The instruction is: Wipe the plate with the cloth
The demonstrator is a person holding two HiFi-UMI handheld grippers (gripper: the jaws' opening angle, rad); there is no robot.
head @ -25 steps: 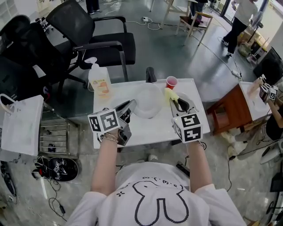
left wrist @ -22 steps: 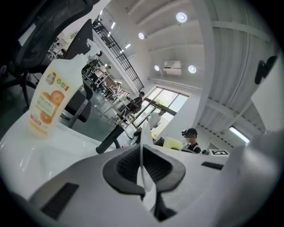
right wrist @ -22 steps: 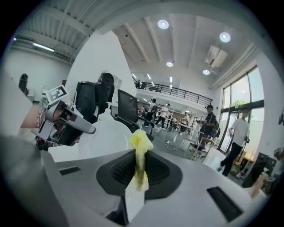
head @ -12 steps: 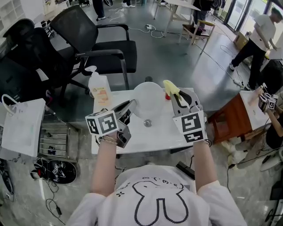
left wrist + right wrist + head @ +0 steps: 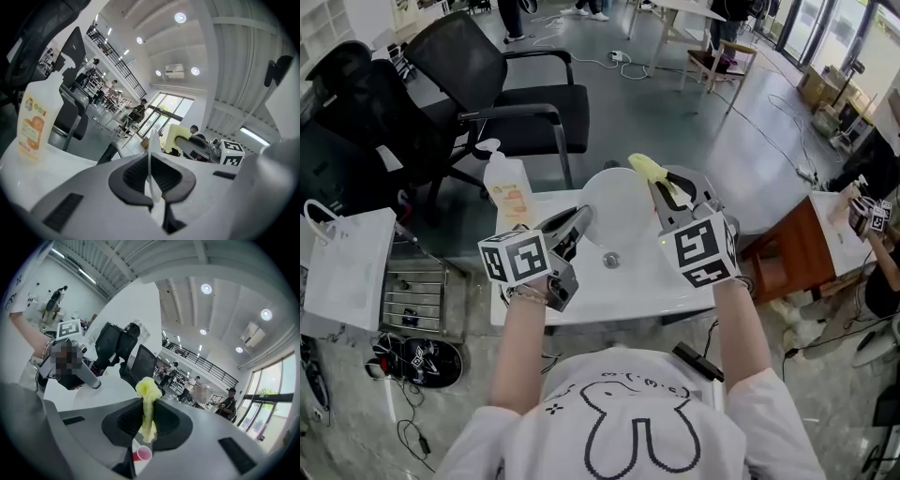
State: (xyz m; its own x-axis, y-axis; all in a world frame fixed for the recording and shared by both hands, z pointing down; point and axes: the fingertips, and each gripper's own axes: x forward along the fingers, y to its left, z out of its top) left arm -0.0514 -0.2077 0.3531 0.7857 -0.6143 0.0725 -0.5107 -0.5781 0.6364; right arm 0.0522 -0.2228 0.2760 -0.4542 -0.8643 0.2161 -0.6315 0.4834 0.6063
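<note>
Yellow cloth clamped in the right hand-held gripper — left hand-held gripper pinches the white plate, both forearms outstretched.

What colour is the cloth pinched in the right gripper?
Yellow. The cloth shows best in the right gripper view, bunched between the jaws.

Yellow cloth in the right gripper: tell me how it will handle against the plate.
Probably floppy: the yellow cloth bunches and droops where the right gripper pinches it. Likely light, as a narrow pinch carries it. It should give against the plate.
</note>
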